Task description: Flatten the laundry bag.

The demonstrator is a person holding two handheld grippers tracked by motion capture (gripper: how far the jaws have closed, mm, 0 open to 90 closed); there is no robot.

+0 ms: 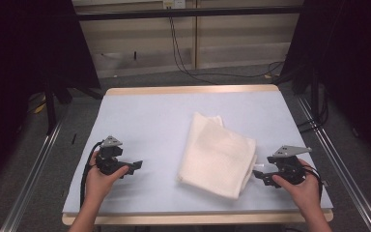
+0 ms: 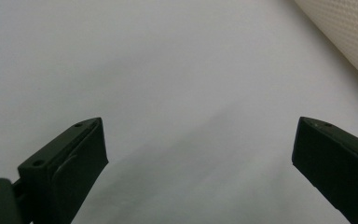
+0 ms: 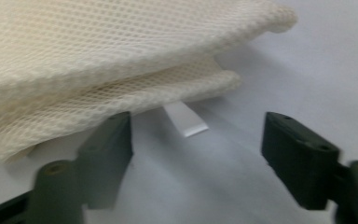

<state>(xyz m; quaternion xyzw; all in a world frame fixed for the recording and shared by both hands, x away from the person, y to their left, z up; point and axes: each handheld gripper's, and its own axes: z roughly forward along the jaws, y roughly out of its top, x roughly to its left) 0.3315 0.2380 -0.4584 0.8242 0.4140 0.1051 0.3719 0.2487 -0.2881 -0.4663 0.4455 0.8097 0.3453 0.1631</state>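
Observation:
A folded cream waffle-weave towel (image 1: 217,154) lies on the pale blue table (image 1: 149,121), right of centre. My left gripper (image 1: 136,166) rests low on the table to the towel's left, pointing toward it, jaws open with nothing between them; in the left gripper view (image 2: 200,144) a corner of the towel (image 2: 349,32) shows at the upper right. My right gripper (image 1: 257,175) sits at the towel's near right corner, open. In the right gripper view (image 3: 198,140) the towel's layered edge (image 3: 98,70) and a small white tag (image 3: 185,120) lie just ahead of the open jaws, apart from the pads.
The table has a wooden rim (image 1: 193,89) at the far edge and metal rails (image 1: 338,164) along both sides. Black curtains (image 1: 24,43) stand at the left and right. Cables (image 1: 183,58) trail on the floor behind the table.

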